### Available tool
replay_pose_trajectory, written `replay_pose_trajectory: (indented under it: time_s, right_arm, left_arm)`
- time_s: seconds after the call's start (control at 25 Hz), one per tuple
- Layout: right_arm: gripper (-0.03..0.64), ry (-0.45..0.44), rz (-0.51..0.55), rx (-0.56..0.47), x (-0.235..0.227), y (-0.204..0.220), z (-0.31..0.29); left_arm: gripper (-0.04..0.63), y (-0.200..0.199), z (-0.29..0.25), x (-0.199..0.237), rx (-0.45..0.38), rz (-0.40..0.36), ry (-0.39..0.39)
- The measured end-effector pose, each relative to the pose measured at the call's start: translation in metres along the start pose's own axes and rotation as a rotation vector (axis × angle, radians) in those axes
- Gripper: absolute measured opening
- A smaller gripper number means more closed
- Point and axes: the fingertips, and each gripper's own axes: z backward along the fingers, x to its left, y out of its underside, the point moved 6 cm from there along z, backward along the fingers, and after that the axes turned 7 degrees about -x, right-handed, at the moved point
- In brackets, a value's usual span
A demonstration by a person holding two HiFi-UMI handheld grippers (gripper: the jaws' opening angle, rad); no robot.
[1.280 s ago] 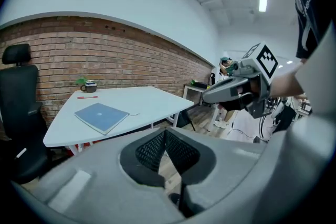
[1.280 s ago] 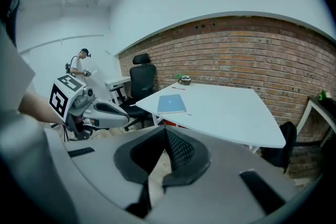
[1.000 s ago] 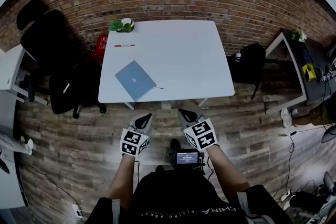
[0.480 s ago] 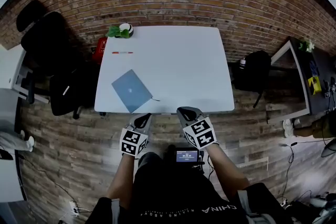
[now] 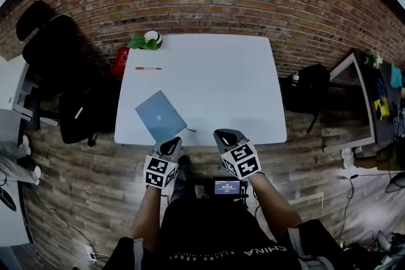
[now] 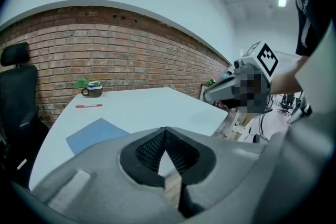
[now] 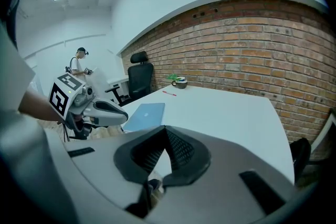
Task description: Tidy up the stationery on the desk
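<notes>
A blue notebook (image 5: 161,116) lies near the front left corner of the white desk (image 5: 221,85). A red pen (image 5: 148,68) lies farther back on the left. At the back left corner stands a mug with a green plant (image 5: 147,40). My left gripper (image 5: 169,147) is shut and empty at the desk's near edge, just in front of the notebook. My right gripper (image 5: 226,136) is shut and empty beside it, over the near edge. The left gripper view shows the notebook (image 6: 97,132), pen (image 6: 88,106) and mug (image 6: 93,90) ahead of the closed jaws. The right gripper view shows the notebook (image 7: 145,114) too.
A black office chair (image 5: 54,41) and a black bag (image 5: 82,114) stand left of the desk, with a red object (image 5: 121,57) by its back left corner. A dark backpack (image 5: 313,82) and another desk (image 5: 364,92) are on the right. A brick wall runs behind.
The desk has drawn closer in the head view. Both grippers, still shut, now reach its near edge; the left one is close to the notebook.
</notes>
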Motion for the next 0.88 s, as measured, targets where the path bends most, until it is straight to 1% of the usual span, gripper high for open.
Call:
replay_pose_trajectory:
  time_s: [0.16,0.52,0.72,0.88]
  right_arm:
    - [0.008,0.022,-0.004,0.004,-0.008,-0.012,-0.023]
    - [0.008,0.097,-0.026,-0.006,-0.02,-0.053,-0.08]
    - [0.009,0.14,-0.045,0.001,-0.022,-0.065,-0.102]
    - [0.008,0.165,-0.06,0.013,-0.018,-0.066,-0.114]
  left_arm:
    - [0.005,-0.011,-0.016,0.03,-0.01,-0.005,0.013]
    - [0.006,-0.044,-0.05,0.103,-0.029,-0.026,0.087]
    - [0.006,-0.052,-0.065,0.128,-0.036,-0.04,0.124]
    - [0.006,-0.05,-0.073,0.139,-0.032,-0.049,0.163]
